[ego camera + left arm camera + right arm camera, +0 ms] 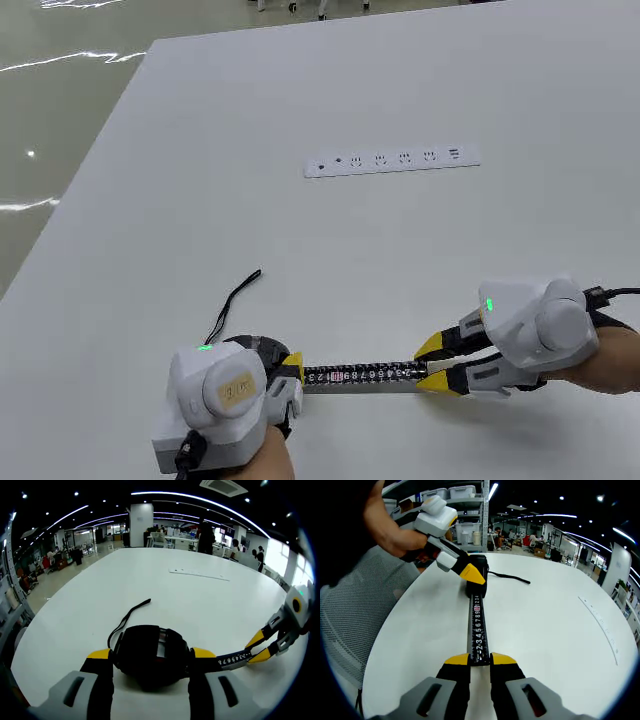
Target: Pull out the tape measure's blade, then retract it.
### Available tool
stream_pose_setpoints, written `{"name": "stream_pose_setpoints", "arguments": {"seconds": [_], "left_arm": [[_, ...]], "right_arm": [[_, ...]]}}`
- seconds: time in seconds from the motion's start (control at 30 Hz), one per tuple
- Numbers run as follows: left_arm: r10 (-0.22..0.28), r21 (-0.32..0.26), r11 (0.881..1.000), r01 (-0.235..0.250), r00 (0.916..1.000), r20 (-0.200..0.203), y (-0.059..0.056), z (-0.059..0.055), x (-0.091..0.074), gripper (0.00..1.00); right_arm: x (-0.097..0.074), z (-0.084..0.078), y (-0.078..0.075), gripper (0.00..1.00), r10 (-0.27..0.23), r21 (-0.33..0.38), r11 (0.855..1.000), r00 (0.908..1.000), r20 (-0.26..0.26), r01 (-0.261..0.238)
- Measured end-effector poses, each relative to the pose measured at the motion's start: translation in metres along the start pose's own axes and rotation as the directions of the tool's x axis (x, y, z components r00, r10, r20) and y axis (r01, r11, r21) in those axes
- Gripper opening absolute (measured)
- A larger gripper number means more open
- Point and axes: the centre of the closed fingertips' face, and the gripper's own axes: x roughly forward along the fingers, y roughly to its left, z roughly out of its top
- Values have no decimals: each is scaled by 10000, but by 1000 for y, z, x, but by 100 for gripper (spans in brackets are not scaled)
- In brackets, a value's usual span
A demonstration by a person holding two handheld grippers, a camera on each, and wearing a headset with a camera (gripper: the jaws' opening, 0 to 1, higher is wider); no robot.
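Note:
A black tape measure (150, 652) lies on the white table (400, 90), and my left gripper (150, 655) is shut on its case (262, 352). From the case its black blade (362, 374) with white numbers runs out to the right. My right gripper (430, 364) is shut on the blade's end (479, 660). In the right gripper view the blade (477, 627) stretches straight away to the case (478, 575), which the left gripper (470, 574) holds. The case's black wrist strap (232, 300) trails across the table behind it.
A flat white power strip (392, 160) lies further back on the table. The table's left edge (70, 190) drops to a shiny floor. In the gripper views, shelves with bins (455, 510) and an office with people stand far behind.

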Motion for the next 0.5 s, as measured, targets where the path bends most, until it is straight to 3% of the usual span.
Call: {"name": "stream_pose_setpoints", "arguments": {"seconds": [0.5], "left_arm": [[-12, 92, 10000, 12, 10000, -33, 0, -1, 0, 56]], "right_arm": [[5, 1, 1, 14, 14, 9, 10000, 10000, -4, -14]]}}
